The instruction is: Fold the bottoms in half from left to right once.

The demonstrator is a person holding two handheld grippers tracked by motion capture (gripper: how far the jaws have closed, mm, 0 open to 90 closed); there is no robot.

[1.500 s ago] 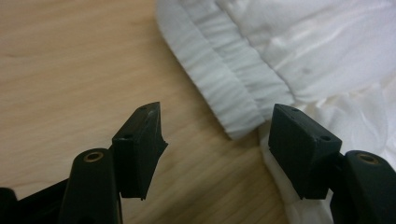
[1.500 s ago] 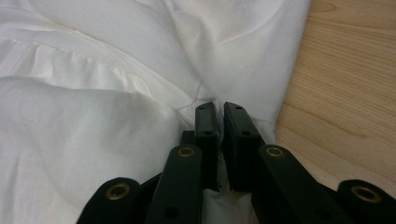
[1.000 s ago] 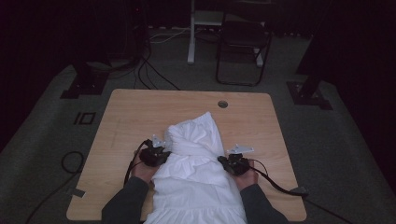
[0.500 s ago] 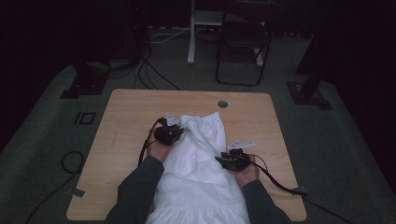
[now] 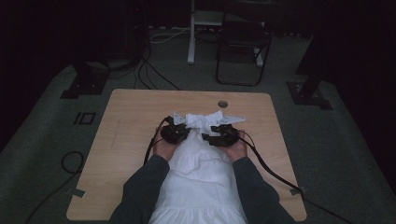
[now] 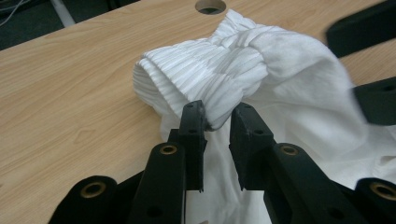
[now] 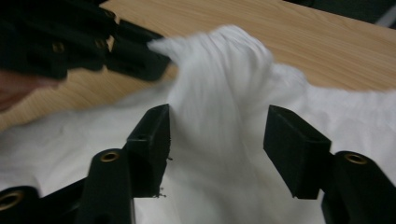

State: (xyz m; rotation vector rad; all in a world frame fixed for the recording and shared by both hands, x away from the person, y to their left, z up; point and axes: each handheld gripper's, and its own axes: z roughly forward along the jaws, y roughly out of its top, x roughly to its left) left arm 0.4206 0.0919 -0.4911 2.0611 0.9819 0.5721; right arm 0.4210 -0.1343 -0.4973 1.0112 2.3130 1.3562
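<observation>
At the centre of the table (image 5: 126, 140), the left gripper (image 6: 217, 122) stays clamped on the white garment's (image 5: 201, 154) ribbed fold while the right gripper (image 7: 217, 140), jaws just opened, apparently lets go, the top now folded back.

We see a dim room with grey carpet (image 5: 42, 140), a light wooden table (image 5: 130, 121), 1 dark folding chair (image 5: 243, 51) behind it, and black cables (image 5: 149, 74) across the floor.
</observation>
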